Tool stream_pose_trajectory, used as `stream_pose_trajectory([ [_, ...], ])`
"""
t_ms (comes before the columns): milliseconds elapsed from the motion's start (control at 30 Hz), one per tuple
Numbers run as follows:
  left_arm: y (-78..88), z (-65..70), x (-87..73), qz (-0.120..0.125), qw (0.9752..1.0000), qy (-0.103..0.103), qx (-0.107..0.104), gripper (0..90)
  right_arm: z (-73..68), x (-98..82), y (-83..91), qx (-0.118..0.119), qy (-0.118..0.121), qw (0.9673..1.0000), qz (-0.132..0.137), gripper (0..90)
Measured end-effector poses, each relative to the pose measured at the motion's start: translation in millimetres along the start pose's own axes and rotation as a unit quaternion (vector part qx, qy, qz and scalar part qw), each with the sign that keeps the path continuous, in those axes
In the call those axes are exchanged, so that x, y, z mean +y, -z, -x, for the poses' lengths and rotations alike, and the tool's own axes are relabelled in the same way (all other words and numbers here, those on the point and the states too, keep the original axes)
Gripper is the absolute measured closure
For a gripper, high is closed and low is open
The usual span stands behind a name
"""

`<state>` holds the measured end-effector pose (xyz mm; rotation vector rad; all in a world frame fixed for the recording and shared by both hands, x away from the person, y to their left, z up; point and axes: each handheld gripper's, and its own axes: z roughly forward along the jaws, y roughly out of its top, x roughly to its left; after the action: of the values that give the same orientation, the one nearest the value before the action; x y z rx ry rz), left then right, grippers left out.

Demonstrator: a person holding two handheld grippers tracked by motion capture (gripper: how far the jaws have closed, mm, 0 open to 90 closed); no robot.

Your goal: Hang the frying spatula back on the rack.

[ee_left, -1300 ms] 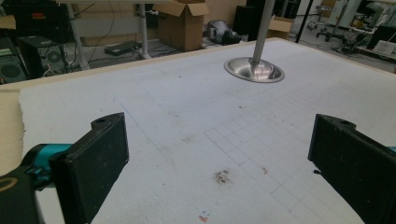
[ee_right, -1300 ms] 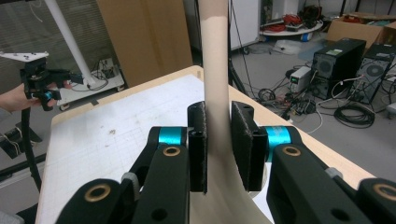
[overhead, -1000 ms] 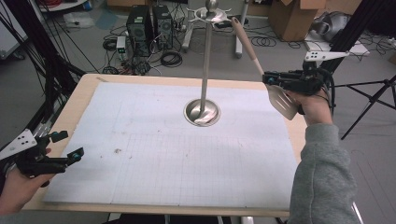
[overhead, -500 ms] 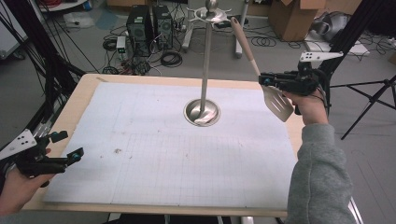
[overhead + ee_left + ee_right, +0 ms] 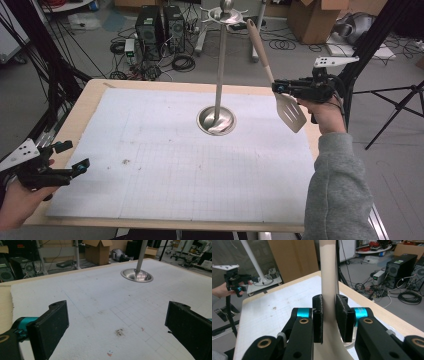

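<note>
Cluttered workshop floor surrounds the table (image 5: 85,107): computer towers (image 5: 159,30) and coiled cables at 12 o'clock, cardboard boxes (image 5: 314,19) at 1 o'clock. On the wooden table lies a white gridded mat (image 5: 165,165), with a small dark smudge (image 5: 125,161) toward 8 o'clock. Near the mat's centre, slightly toward 12 o'clock, I see a metal stand (image 5: 219,75): a round dished base with a thin upright pole, topped by a ring of hooks and a ball. My right gripper (image 5: 281,88) sits at 3 o'clock off the mat's right edge, held up above the table in a hand with a grey sleeve. Its jaws are pinching a spatula (image 5: 290,111) at the neck, where the pale handle meets the slotted blade. The handle slants up toward 11 o'clock, its end close beside the hook ring at the stand's top; whether it touches I cannot tell. The blade hangs down below the jaws, clear of the table. In the right gripper view, the black pads (image 5: 318,315) press the pale handle (image 5: 329,290) from both sides. My left gripper (image 5: 70,156) rests low at 8 o'clock, by the mat's left corner, well apart from the stand. In the left gripper view its jaws stand spread wide with bare mat between them, holding nothing.
</note>
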<state>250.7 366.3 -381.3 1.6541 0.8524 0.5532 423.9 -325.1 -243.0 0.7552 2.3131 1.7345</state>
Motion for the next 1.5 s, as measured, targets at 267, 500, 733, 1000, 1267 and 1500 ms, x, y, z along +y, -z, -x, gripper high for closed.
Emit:
stream_pose_trajectory([
  [267,0.1,0.1,-0.3,-0.001,1.0,0.0,0.001,5.6,0.2,-0.7,-6.5,-0.001,-0.001,1.0,-0.006,77.3],
  [500,0.6,0.0,-0.4,-0.001,1.0,0.0,0.002,5.6,1.0,-1.5,-10.8,0.002,-0.002,1.0,-0.008,77.3],
  [733,1.0,0.4,-0.2,-0.001,1.0,0.0,0.003,5.6,1.3,-1.6,-14.5,-0.001,0.002,1.0,-0.009,77.3],
  [1000,1.4,0.5,-0.4,-0.002,1.0,-0.001,0.002,5.6,2.0,-1.9,-21.2,-0.002,0.005,0.9999,-0.013,77.3],
  [1267,2.3,0.4,-0.5,0.0,1.0,-0.001,0.004,5.6,4.0,-2.9,-28.5,0.002,0.005,0.9999,-0.013,77.0],
  [1500,3.2,0.6,-0.7,0.0,1.0,0.001,0.004,5.6,6.2,-3.9,-33.5,0.004,0.001,0.9999,-0.012,76.7],
])
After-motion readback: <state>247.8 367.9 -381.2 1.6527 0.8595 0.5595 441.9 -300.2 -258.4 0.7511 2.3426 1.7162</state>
